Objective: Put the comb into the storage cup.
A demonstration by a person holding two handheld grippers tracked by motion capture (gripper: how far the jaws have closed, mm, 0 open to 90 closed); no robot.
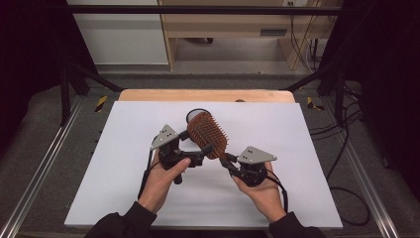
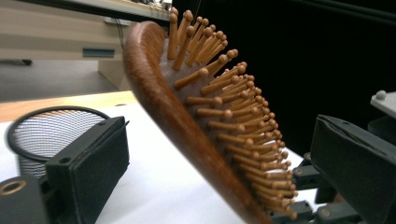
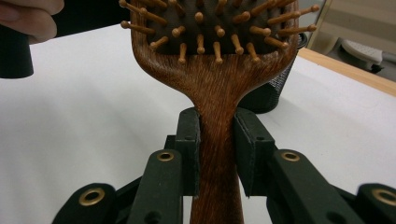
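White tabletop [image 1: 124, 188], dark room — right claw [image 1: 229, 164] clamps hairbrush [image 1: 208, 134] handle; left claw [image 1: 198, 148] agape.

- The hairbrush [image 3: 217, 88] is reddish-brown wood with visible grain and a smooth, slightly glossy finish; its pins look wooden, with rounded tips.
- The cup [image 2: 42, 135] is black wire mesh, apparently metal.
- The table [image 1: 148, 94] has a pale wooden edge under a smooth, matt white sheet [image 1: 277, 124].
- The right gripper [image 3: 217, 154] looks like matt black plastic with brass-coloured rivets.
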